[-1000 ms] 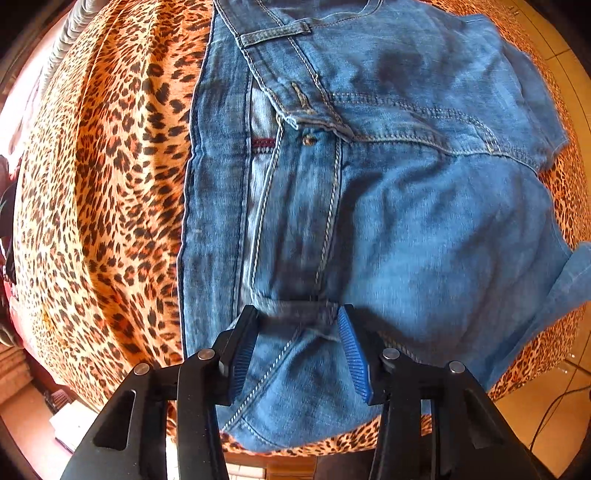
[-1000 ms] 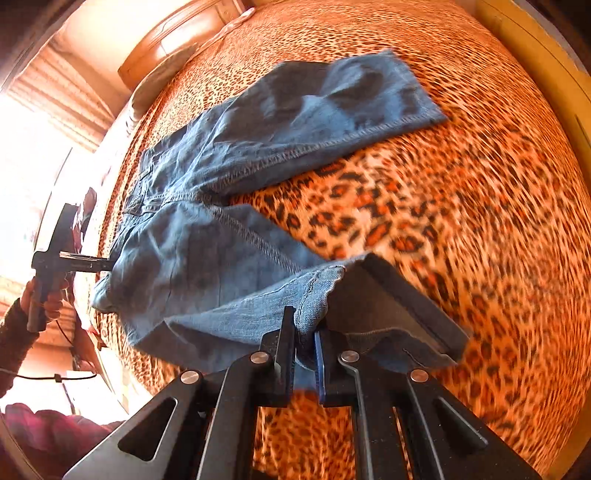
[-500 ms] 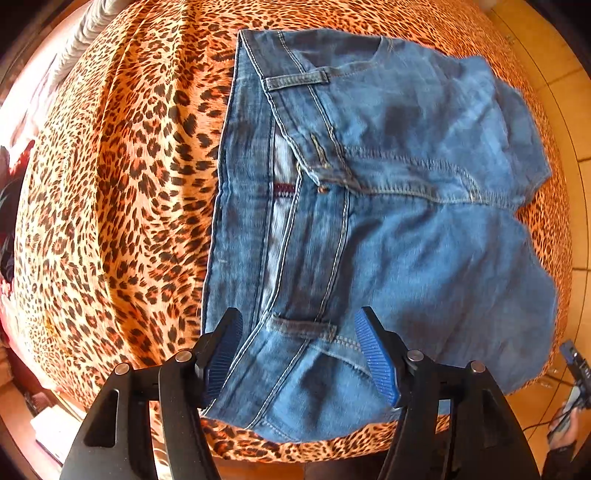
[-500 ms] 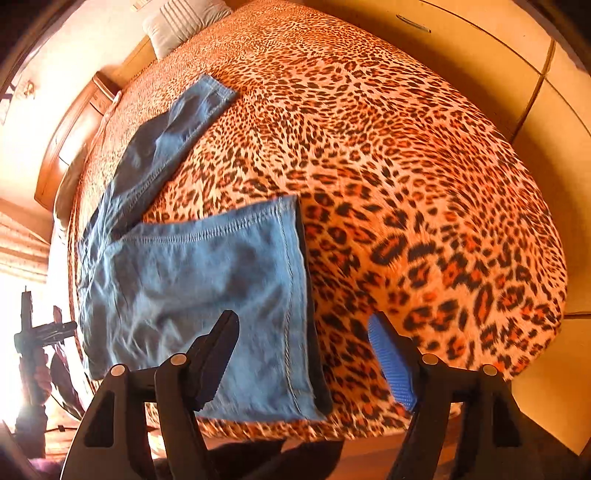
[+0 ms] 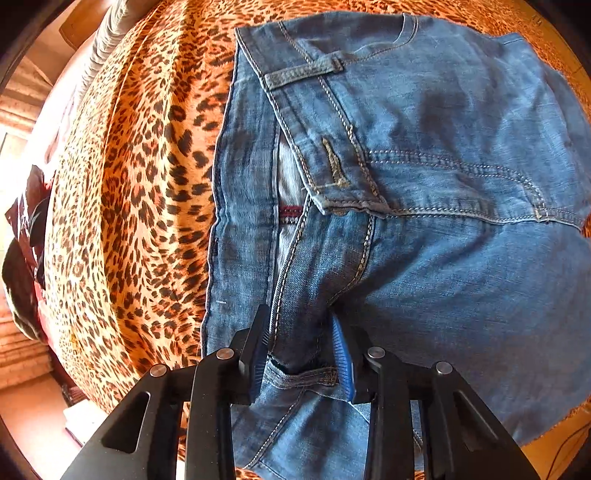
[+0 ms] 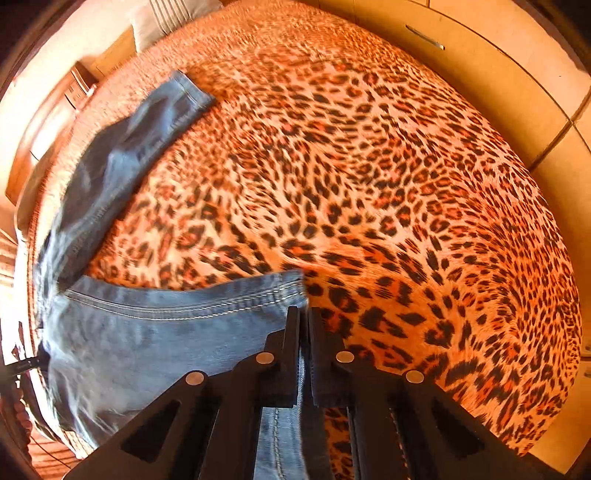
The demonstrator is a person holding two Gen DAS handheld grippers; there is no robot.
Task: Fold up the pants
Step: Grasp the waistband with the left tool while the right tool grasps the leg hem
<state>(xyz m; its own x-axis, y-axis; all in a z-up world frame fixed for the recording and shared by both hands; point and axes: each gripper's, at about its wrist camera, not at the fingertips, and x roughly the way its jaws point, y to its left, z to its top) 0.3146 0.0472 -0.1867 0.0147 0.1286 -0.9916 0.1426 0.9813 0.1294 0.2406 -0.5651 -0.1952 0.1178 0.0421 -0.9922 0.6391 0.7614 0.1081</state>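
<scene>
Blue jeans lie on a leopard-print bed. In the left wrist view the waistband, belt loops and fly face me. My left gripper is closed on a bunched fold of denim at the near waistband by a belt loop. In the right wrist view one leg is folded over near me and the other leg stretches away at the left. My right gripper is shut on the hem edge of the near leg.
The leopard bedspread covers the bed to the right. A pillow and wooden headboard lie at the far end. A tan wardrobe stands beyond the bed's right edge. Floor shows under the near edge.
Both grippers were open half a second ago. The left has moved in and closed on the waistband. The right has closed on the folded leg's hem edge.
</scene>
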